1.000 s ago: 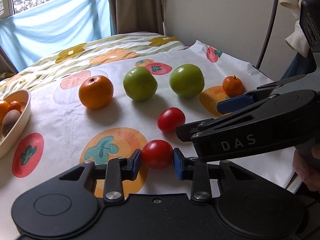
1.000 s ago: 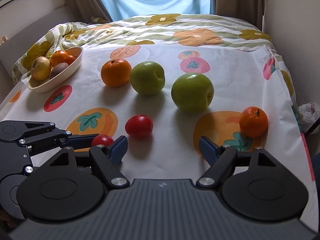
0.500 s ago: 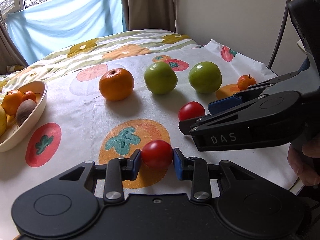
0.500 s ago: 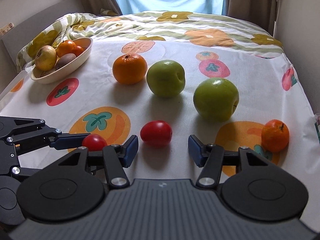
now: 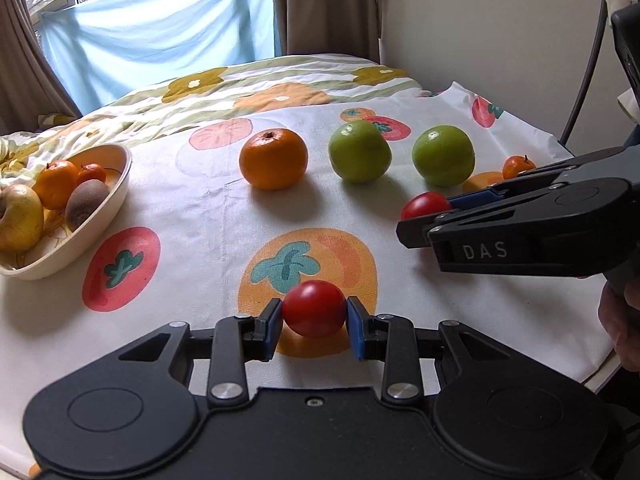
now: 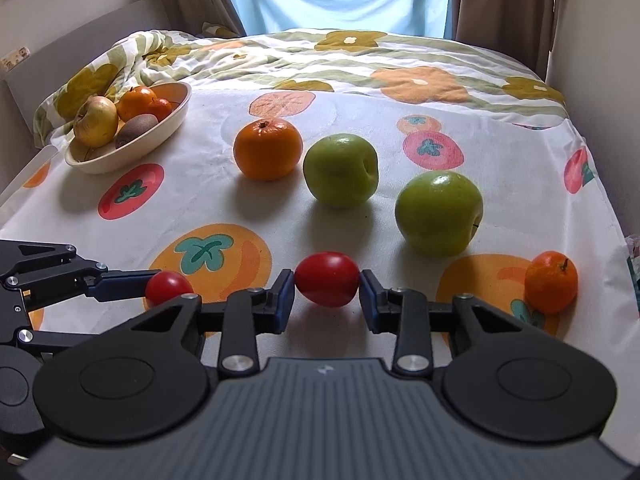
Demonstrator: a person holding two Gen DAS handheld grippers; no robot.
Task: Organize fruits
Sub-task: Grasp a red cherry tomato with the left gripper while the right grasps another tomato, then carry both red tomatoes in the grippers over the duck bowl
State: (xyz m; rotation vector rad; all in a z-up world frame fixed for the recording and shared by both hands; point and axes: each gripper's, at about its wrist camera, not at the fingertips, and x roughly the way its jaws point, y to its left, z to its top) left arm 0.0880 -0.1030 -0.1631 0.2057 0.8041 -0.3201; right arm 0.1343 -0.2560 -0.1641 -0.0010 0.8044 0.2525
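Tomatoes are what both tools are after. The left gripper is clamped on one tomato low over the tablecloth. The right gripper brackets a second tomato, jaws apart with a sliver of gap. Squeezing too hard could bruise it; an off-centre pinch might roll it toward the small orange. Only the right view shows that gap; the left view hides it.
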